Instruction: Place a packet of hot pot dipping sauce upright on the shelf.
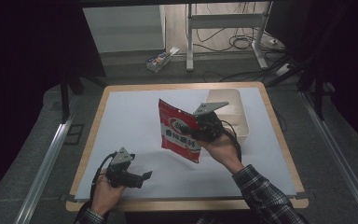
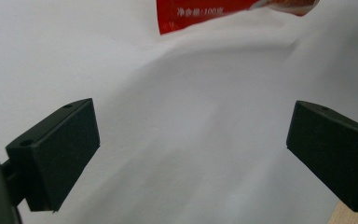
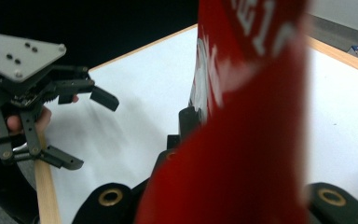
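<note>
Snack bag point(image 1: 179, 130): red, white oval logo and white lettering. Table point(image 1: 279, 130): pale wood rim under a white sheet; bin point(image 1: 240, 116) at 1 o'clock cream-white. Right sleeve point(image 1: 265, 196): dark plaid, light lines.

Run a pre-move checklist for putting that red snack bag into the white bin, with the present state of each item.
1. Right gripper shut on the red bag: ok.
2. Bag lifted off the white sheet: ok, it hangs above it.
3. Left gripper open and apart from the bag: ok, its fingers spread with nothing between.
4. White bin upright, opening free: ok.
5. Bin empty inside: cannot tell, the hand and bag hide part.
6. Grip firmness: cannot tell.
</note>
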